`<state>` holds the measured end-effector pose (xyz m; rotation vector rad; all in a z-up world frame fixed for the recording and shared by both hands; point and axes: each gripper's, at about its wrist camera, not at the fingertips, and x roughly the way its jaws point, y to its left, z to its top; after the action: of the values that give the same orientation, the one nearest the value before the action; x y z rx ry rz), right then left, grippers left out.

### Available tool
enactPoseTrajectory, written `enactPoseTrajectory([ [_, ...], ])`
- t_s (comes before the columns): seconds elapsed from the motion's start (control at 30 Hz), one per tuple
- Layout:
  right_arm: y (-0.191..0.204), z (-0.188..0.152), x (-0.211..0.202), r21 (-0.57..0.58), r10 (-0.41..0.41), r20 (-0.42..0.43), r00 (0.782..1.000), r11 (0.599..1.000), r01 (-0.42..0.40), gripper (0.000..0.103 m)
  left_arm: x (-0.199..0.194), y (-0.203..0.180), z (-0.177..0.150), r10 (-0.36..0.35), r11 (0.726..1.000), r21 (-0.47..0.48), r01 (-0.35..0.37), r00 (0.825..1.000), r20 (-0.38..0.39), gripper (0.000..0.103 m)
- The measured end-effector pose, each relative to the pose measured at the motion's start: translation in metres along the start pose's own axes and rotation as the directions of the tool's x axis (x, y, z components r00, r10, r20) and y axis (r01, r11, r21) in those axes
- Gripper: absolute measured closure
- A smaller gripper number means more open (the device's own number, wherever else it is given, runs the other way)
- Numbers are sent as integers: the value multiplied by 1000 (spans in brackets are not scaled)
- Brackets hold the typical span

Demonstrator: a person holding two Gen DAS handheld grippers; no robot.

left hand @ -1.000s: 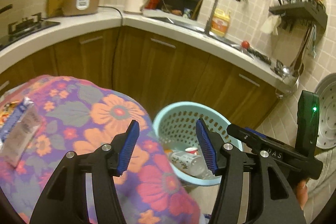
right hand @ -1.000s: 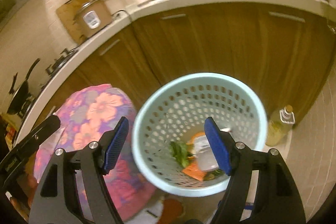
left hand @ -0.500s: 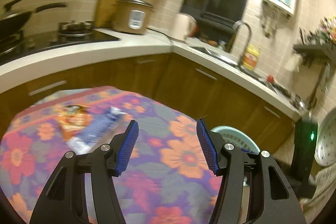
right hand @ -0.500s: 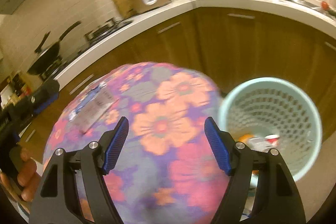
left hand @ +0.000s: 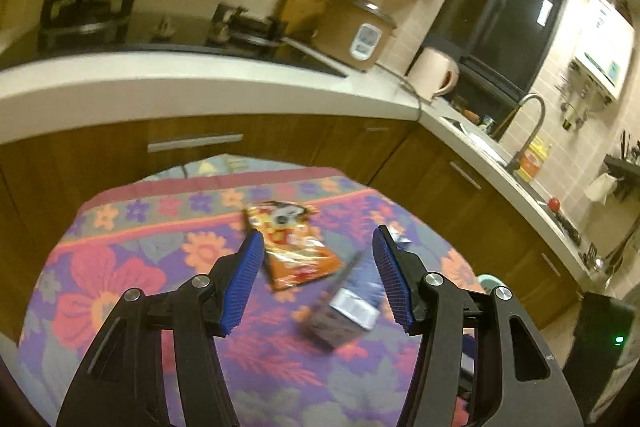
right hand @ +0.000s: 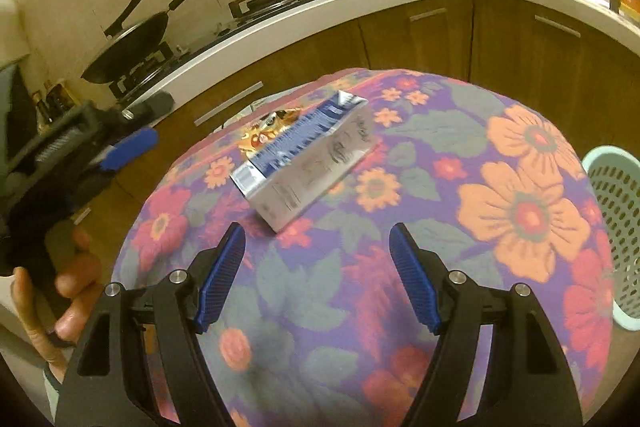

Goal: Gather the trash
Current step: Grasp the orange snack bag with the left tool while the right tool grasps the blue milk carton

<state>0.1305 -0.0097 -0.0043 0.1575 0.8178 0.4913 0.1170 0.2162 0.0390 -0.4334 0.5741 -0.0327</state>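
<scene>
Item: my left claw [left hand: 318, 277] and right claw [right hand: 316, 277] both spread, empty, above floral-cloth table [right hand: 520, 211]; boxy milk carton [right hand: 306, 157], crinkled orange wrapper [left hand: 292, 241]. Perforated plastic basket [right hand: 616, 227] plain only rightward.

Round table under floral cloth [right hand: 520, 211], milk carton [right hand: 304, 163] on its side, orange snack packet [left hand: 294, 243] beside it

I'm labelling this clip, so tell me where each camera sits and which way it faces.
Left wrist: on the left hand-held gripper, looking down over the floral table at the orange snack packet and carton; only its fingers show.
Right wrist: on the right hand-held gripper, facing the carton, basket at right; the person's left hand shows.
Shared: table, carton, packet, stove, rice cooker.
</scene>
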Motion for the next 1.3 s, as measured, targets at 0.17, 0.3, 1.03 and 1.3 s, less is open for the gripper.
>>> enactPoseTrajectory([
  [0.17,14,8,20,76,-14,14,1000,997,13,28,38,23,9,-23,1000,-15,22,997,-76,53],
  [0.3,31,9,43,99,-45,0,999,994,45,28,66,40,14,-59,997,-59,52,991,-117,57],
  [1.03,-2,14,69,192,-231,-31,972,953,233,59,106,56,-4,-81,994,-93,62,972,-219,61],
  [1.3,-47,19,64,204,-173,-46,984,963,179,58,118,36,-11,-28,1000,-10,27,967,-254,53],
])
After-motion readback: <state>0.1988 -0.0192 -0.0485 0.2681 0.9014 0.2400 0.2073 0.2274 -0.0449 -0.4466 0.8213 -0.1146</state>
